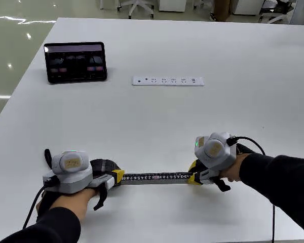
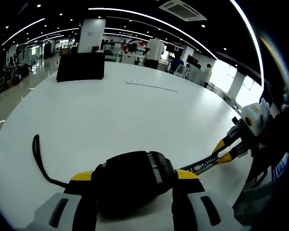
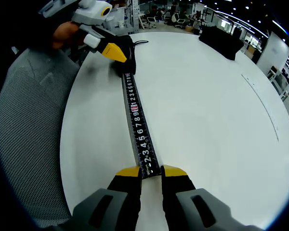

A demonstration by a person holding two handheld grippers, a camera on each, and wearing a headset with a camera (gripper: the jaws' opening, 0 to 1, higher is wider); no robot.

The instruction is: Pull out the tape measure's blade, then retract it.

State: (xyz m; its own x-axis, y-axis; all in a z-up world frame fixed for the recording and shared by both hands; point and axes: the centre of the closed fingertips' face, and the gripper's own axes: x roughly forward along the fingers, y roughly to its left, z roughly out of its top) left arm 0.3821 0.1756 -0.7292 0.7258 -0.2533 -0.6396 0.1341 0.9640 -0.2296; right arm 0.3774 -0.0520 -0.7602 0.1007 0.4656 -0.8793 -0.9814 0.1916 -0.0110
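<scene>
L gripper [image 1: 115,177], R gripper [image 1: 193,173]: grey, yellow-tipped; blk sleeves [image 1: 281,177]

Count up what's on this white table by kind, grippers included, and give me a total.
Tape measure: 1
Tablet: 1
Power strip: 1
Grippers: 2, the left gripper and the right gripper
Total: 5
</scene>
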